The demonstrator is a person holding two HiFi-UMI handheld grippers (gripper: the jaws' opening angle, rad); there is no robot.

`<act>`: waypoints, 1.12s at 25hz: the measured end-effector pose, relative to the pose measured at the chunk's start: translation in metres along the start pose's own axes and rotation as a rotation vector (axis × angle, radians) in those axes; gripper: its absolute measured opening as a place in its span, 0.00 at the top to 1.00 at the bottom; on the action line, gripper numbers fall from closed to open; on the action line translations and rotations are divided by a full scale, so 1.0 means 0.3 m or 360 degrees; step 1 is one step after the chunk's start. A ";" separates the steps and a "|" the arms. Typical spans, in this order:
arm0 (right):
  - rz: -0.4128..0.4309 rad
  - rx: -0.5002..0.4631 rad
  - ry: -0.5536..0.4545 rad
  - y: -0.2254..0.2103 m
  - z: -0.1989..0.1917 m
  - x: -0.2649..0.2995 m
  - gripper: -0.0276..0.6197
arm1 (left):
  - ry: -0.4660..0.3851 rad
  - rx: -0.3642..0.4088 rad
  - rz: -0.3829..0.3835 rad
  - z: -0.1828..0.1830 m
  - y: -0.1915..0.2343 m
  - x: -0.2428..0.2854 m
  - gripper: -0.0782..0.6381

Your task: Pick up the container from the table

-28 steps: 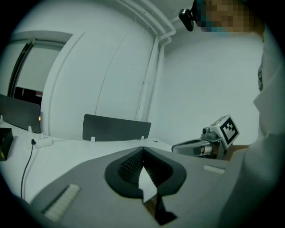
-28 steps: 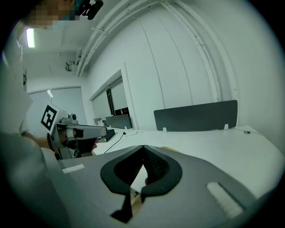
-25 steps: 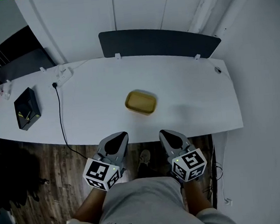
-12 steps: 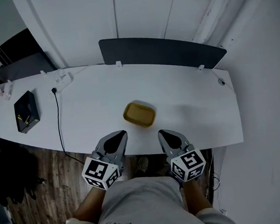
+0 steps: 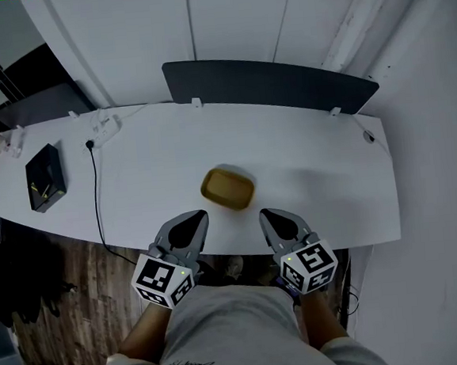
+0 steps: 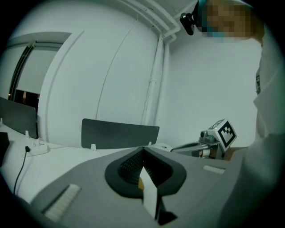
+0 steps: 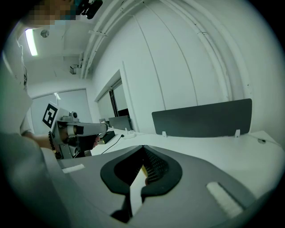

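A shallow yellow container (image 5: 227, 188) lies on the white table (image 5: 316, 186), near its front edge. My left gripper (image 5: 193, 218) and right gripper (image 5: 269, 214) are both shut and empty. They sit side by side with their tips just over the table's front edge, one on each side of the container and short of it. In the left gripper view the jaws (image 6: 143, 149) meet at a point, and a yellow sliver of the container (image 6: 140, 182) shows through the gap. In the right gripper view the closed jaws (image 7: 143, 147) hide most of the container (image 7: 144, 171).
A black box (image 5: 44, 178) lies at the table's left end. A power strip (image 5: 104, 125) and its black cable (image 5: 97, 197) run over the edge there. A dark divider panel (image 5: 267, 83) lines the back edge. A white wall stands to the right, and wood floor (image 5: 78, 286) shows below.
Both grippers have moved forward together, from over the floor to the table's front edge. The container now lies closer to their tips. Both stay shut.
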State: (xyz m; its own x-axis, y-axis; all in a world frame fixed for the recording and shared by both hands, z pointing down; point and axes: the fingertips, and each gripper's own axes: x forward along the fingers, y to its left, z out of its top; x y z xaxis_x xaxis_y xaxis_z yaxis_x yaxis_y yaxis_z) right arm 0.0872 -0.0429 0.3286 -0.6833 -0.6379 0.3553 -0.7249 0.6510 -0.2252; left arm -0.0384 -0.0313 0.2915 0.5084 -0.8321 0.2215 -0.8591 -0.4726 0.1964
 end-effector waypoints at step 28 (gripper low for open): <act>-0.0128 0.0068 0.0079 -0.052 0.003 0.168 0.93 | 0.0129 0.0054 -0.0135 -0.004 0.171 0.151 0.89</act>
State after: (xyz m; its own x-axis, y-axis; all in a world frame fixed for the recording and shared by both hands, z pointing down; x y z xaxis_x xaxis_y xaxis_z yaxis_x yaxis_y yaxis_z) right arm 0.0640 -0.0854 0.3493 -0.6184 -0.6653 0.4183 -0.7810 0.5797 -0.2324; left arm -0.0595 -0.0928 0.3128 0.5811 -0.7634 0.2822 -0.8137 -0.5509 0.1852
